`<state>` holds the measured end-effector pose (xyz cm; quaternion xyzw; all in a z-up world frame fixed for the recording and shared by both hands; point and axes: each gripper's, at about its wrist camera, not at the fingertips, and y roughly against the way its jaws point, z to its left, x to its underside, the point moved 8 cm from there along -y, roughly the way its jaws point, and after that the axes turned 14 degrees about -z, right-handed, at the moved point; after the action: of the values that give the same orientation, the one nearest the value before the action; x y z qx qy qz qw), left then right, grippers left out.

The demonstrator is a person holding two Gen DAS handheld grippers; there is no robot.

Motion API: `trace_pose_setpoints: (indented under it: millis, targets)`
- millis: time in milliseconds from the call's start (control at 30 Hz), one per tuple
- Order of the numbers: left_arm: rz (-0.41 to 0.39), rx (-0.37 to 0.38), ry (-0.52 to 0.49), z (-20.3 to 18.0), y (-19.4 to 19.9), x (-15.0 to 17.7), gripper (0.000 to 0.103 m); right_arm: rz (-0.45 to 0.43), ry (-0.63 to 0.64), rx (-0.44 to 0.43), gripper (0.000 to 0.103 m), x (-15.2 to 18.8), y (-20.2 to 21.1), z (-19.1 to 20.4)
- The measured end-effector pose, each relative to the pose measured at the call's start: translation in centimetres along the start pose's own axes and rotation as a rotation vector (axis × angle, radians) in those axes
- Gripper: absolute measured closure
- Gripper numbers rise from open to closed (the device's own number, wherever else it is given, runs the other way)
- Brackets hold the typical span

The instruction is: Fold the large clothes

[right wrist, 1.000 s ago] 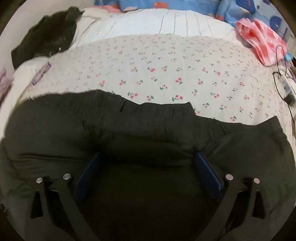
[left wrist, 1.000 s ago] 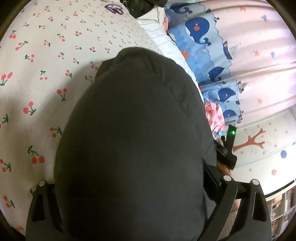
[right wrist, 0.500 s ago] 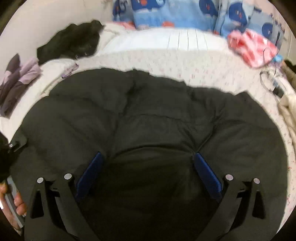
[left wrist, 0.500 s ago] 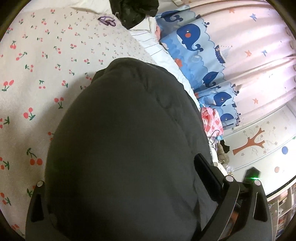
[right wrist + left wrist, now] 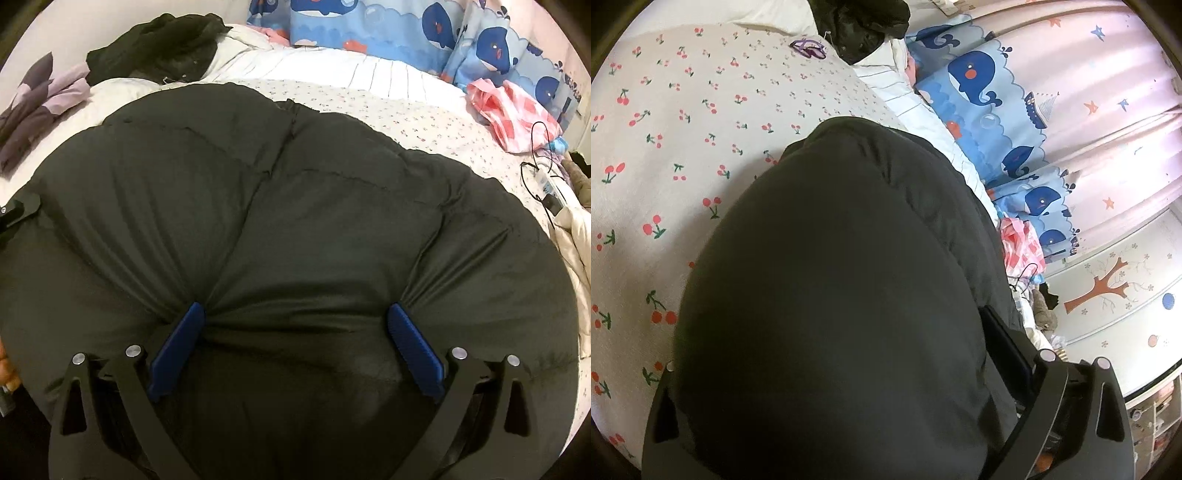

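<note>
A large black puffer jacket [image 5: 288, 206] lies spread over the cherry-print bed sheet [image 5: 665, 155] and fills most of both views [image 5: 842, 288]. My right gripper [image 5: 293, 339] has its blue pads [image 5: 184, 332] wide apart with a bulge of jacket fabric pressed between them. My left gripper [image 5: 849, 387] is draped by the jacket; only its right finger [image 5: 1008, 339] shows, and the left one is hidden under the fabric, so I cannot tell how the jaws stand.
A second black garment [image 5: 159, 44] and a purple one [image 5: 40, 99] lie at the far left of the bed. A pink checked cloth [image 5: 513, 114] and a cable with charger [image 5: 546, 184] lie at the right. Whale-print curtain [image 5: 982, 85] hangs behind.
The jacket has been swung forward over the bed and now covers much more of the sheet in the right wrist view. The left view has tilted away slightly.
</note>
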<state>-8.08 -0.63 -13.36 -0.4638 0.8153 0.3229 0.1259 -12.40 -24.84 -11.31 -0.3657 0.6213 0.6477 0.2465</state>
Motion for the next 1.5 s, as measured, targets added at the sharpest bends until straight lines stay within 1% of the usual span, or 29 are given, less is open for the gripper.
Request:
trace_pose_setpoints:
  millis: [100,133,167,233,333,400,567,700,967,1100,1167,1233,1300,1333,1400,1433,1467,1500]
  targets:
    - [0.000,-0.011,-0.011,0.1,0.0,0.1,0.011,-0.099,0.005,-0.001,0.007,-0.6,1.7,0.2]
    - [-0.001,-0.011,-0.014,0.2,-0.1,0.1,0.012,-0.102,0.027,-0.004,0.007,-0.3,1.9,0.6]
    - [-0.002,-0.009,-0.014,0.1,-0.1,0.2,0.013,-0.082,0.041,-0.007,0.007,0.0,1.4,0.7]
    - [-0.007,0.009,-0.021,-0.4,-0.1,0.2,0.021,-0.045,0.042,-0.019,0.007,0.9,0.3,0.8]
    - [-0.034,0.043,-0.070,-2.2,0.6,-0.2,0.032,-0.012,0.045,-0.029,0.006,1.4,-0.8,0.8]
    - [-0.048,0.061,-0.102,-3.5,0.9,-0.6,0.037,-0.002,0.052,-0.028,0.006,1.7,-1.0,1.1]
    - [-0.072,0.115,-0.194,-8.1,1.7,-0.9,0.043,0.001,0.024,-0.056,0.006,1.7,-1.6,0.6]
    - [-0.076,0.170,-0.234,-11.4,2.3,-0.6,0.045,0.002,0.011,-0.070,0.006,1.7,-1.8,0.3]
    - [-0.042,0.275,-0.313,-17.6,1.7,1.7,0.046,-0.014,0.000,-0.093,0.006,1.7,-1.8,-0.4]
    - [-0.013,0.325,-0.339,-20.7,0.7,3.5,0.046,-0.048,-0.023,-0.133,0.006,1.9,-1.1,-1.0]
    - [0.000,0.350,-0.375,-22.6,0.1,4.8,0.046,-0.061,-0.040,-0.167,0.006,2.1,-0.1,-1.4]
    - [0.016,0.370,-0.424,-24.4,-0.5,6.2,0.046,-0.084,-0.092,-0.219,0.007,2.1,1.5,-2.5]
    - [0.033,0.386,-0.474,-25.9,-1.2,7.7,0.046,-0.132,-0.207,-0.301,0.007,2.4,4.0,-4.5]
    - [0.049,0.393,-0.511,-27.0,-1.8,8.9,0.046,-0.156,-0.287,-0.354,0.007,2.6,5.4,-6.0]
    - [0.070,0.407,-0.567,-28.2,-2.6,11.1,0.046,-0.200,-0.447,-0.426,0.007,2.9,7.7,-9.7]
    - [0.083,0.413,-0.592,-28.8,-3.1,12.4,0.046,-0.221,-0.512,-0.439,0.007,3.0,8.5,-11.6]
    - [0.096,0.418,-0.611,-29.3,-3.6,13.7,0.046,-0.250,-0.604,-0.412,0.007,2.9,9.7,-15.1]
    - [0.105,0.421,-0.623,-29.5,-4.0,14.6,0.046,-0.266,-0.632,-0.382,0.007,2.7,10.3,-17.0]
